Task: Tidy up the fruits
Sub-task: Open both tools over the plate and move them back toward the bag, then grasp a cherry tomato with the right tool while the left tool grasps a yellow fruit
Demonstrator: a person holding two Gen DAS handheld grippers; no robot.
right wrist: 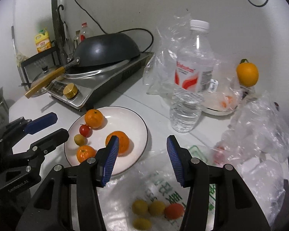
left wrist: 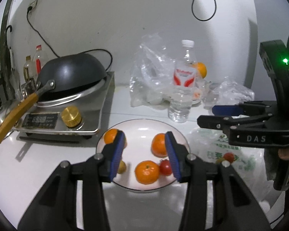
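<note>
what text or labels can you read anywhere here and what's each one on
"DAS": white letters on the right claw body, seen from the left wrist.
"SenRobot.AI": on the left claw body, seen from the right wrist.
Water bottle label: red script, too blurred to read.
Yellow bottle label: too small.
Stove display: digits blurred.
Printed plastic bag: green characters, blurred.

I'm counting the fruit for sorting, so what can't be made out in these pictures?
- Left wrist view: the yellow-green fruit on the plate is half hidden by the left gripper.
- Right wrist view: fruit in the printed bag is blurred; more may sit below the frame edge.
- Both views: the far dish's contents are veiled by clear plastic.
</note>
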